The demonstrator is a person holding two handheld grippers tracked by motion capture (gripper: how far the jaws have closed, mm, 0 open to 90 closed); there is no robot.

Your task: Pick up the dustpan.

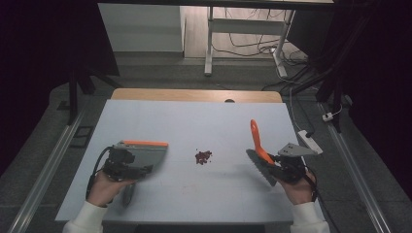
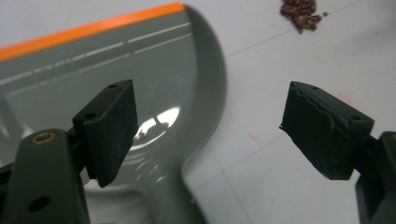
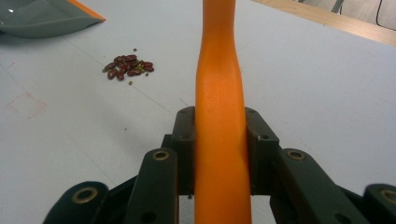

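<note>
left gripper (image 2: pixel 205 135) jaws standing wide apart, hovering over the grey dustpan (image 2: pixel 116 74), gripping nothing | beans (image 1: pixel 203 157) lying in a small pile between both grippers | right gripper (image 3: pixel 219 140) clamping the orange brush handle (image 3: pixel 219 93), jaws pressing both its sides

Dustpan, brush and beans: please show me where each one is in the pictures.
dustpan (image 1: pixel 145 154), high view, on its grey pan.
brush (image 3: pixel 219 116), right gripper view, on its orange handle between the jaws.
red beans (image 1: pixel 203 157), high view, middle of the small pile.
</note>
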